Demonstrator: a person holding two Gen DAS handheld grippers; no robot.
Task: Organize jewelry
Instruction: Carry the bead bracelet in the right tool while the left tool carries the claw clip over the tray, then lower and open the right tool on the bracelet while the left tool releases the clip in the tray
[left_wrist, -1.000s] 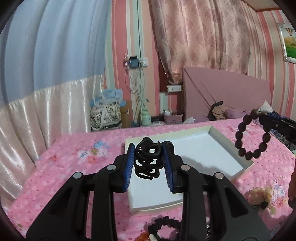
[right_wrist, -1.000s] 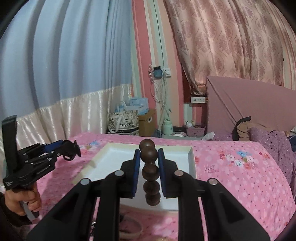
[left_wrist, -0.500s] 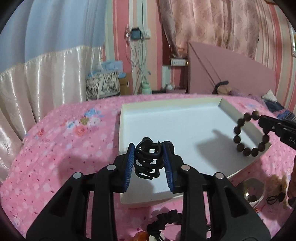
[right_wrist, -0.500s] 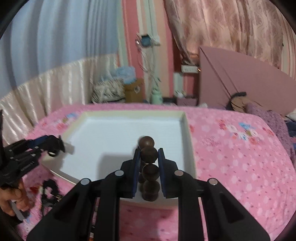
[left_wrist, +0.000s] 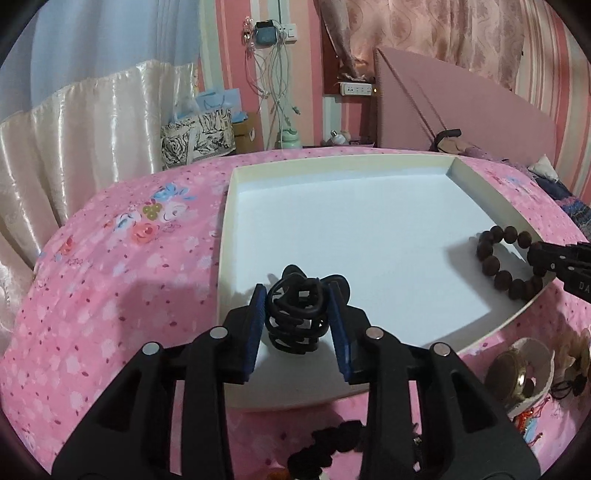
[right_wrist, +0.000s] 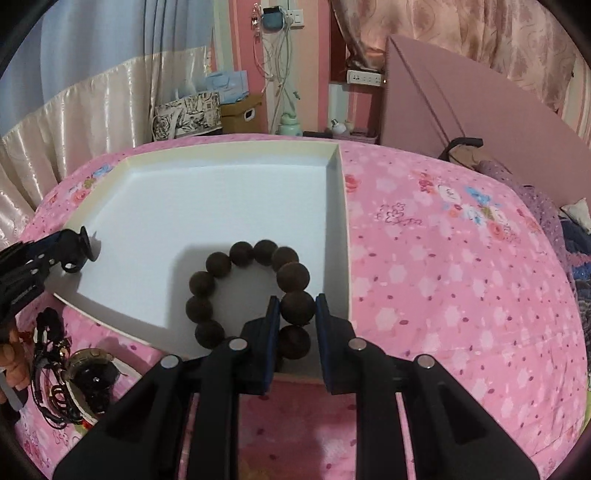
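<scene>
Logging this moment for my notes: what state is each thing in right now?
left gripper: shut on the black claw clip, over the tray's near edge.
right gripper: shut on the bead bracelet, which lies flat in the tray.
white tray: open.

You get even, soft indoor light; faint shadows on the tray (left_wrist: 369, 229); strong fisheye bending, dark corners.

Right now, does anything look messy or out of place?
Yes. Beside the white tray, a tangle of black cords and small trinkets lies heaped on the pink bedspread. The bead bracelet and black hair claw are in the tray area.
</scene>
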